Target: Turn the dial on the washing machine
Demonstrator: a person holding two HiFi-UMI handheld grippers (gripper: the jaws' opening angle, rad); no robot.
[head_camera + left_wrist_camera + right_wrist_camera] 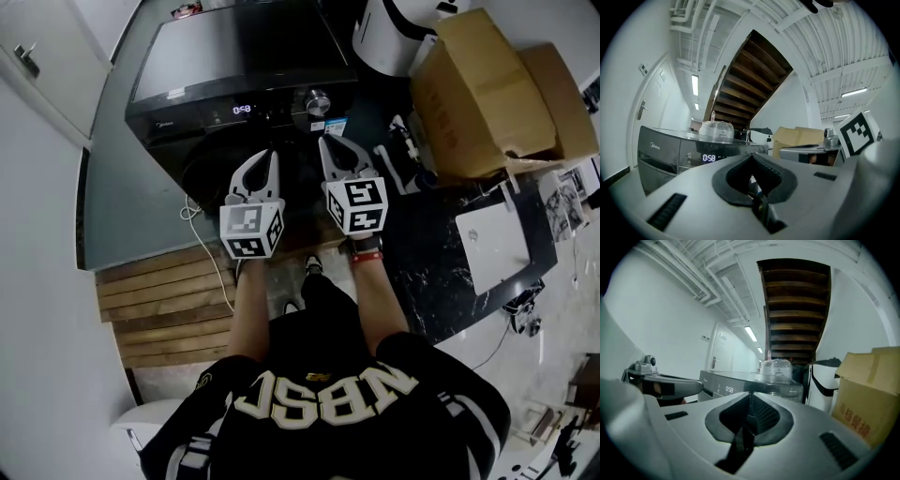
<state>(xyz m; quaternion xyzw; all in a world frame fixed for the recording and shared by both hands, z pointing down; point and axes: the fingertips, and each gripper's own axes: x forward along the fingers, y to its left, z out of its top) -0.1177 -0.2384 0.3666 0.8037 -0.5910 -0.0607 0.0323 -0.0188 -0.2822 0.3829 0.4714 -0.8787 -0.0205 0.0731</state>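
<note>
The black washing machine (234, 56) stands in front of me, with a lit display (242, 109) and a silver dial (319, 101) on its front panel. My left gripper (269, 155) hangs shut below the display, with nothing between its fingers. My right gripper (330, 141) is just below the dial, short of it and empty, its jaws together. In the left gripper view the left gripper (752, 157) points past the machine's panel (665, 154). In the right gripper view the right gripper (750, 397) points at the machine (736, 383).
A large cardboard box (487, 94) and a white appliance (394, 37) stand right of the machine. Wooden slats (159, 300) and a white cable (211, 253) lie at my left. A plastic-wrapped bundle (776, 367) sits on the machine's top. A white door (37, 56) is at far left.
</note>
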